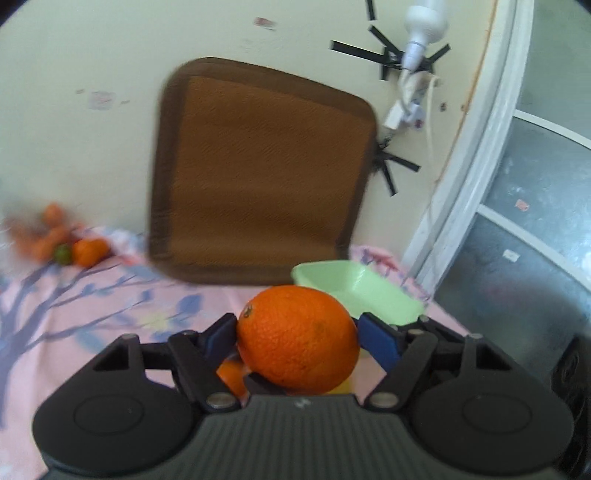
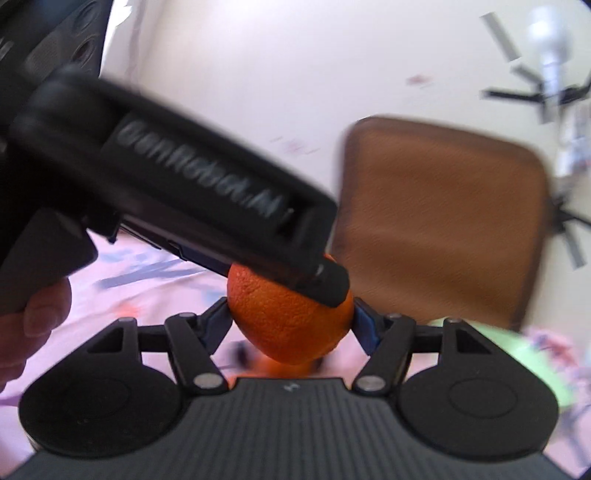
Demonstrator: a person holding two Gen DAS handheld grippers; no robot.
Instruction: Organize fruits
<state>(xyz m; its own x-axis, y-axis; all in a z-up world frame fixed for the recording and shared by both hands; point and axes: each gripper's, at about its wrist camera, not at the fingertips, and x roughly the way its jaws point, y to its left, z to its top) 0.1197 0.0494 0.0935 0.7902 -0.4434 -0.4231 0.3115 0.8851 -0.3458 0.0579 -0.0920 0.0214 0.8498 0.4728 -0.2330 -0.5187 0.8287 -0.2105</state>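
Observation:
A large orange sits between the blue pads of my left gripper, which is shut on it above the pink floral cloth. A pale green tray stands just behind it, empty as far as I can see. In the right wrist view my right gripper is shut on an orange, with both pads against its sides. The black body of the left gripper crosses in front from the upper left and hides the top of that orange. A hand holds it at the left edge.
A brown cushion leans on the cream wall behind the tray. A blurred heap of fruit, orange and green, lies at the far left of the cloth. A window frame and a taped lamp fill the right.

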